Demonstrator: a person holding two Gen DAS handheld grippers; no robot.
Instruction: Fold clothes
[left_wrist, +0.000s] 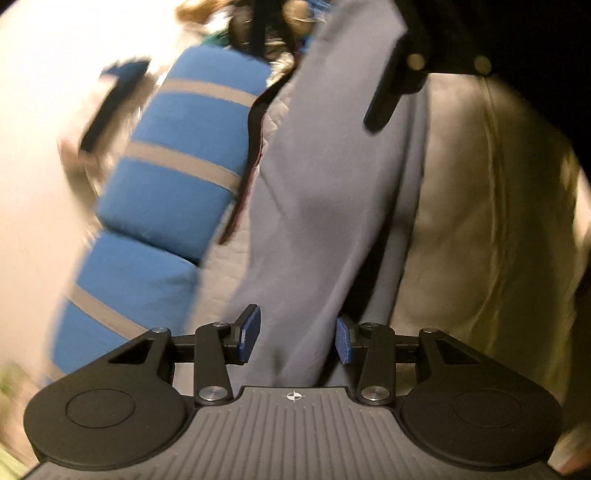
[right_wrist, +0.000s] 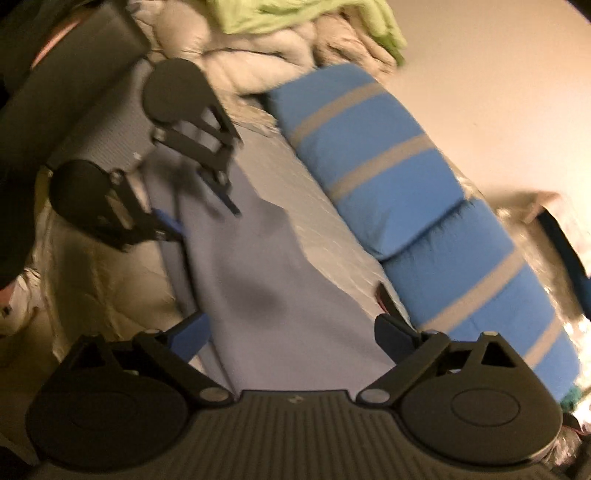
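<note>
Cloth first: a grey-lilac garment (left_wrist: 332, 192) of soft, matte, fleece-like fabric lies stretched in a long band across the bed, smooth apart from a few shallow dents and a rolled fold along one edge. I see it in the right wrist view too (right_wrist: 266, 280), running from between my near jaws up toward the other gripper. Beneath it is a pale quilted cover (right_wrist: 325, 225) with a stitched diamond texture, and along that a dark cord or trim (left_wrist: 251, 158) that I cannot identify further.

My left gripper (left_wrist: 298, 336) has its jaws partly open; the blue ribbed pads (left_wrist: 249, 332) stand either side of the garment's near fold, the cloth passing between them, and I see no pinch on it. From the right wrist view the same gripper (right_wrist: 207, 218) sits at the far end of the garment, its jaws parted.

My right gripper (right_wrist: 291, 334) has its jaws spread wide, the garment's near end lying between them with the pads off the cloth; nothing is held. In the left wrist view it appears, blurred, at the top (left_wrist: 402, 85).

Beside the garment lie two plump blue pillows (right_wrist: 376, 155) with grey stripes against a plain light wall (right_wrist: 498, 92). On the other side is crumpled cream bedding (left_wrist: 491, 206). A lime-green cloth (right_wrist: 303, 18) tops a heap of pale laundry at the far end.
</note>
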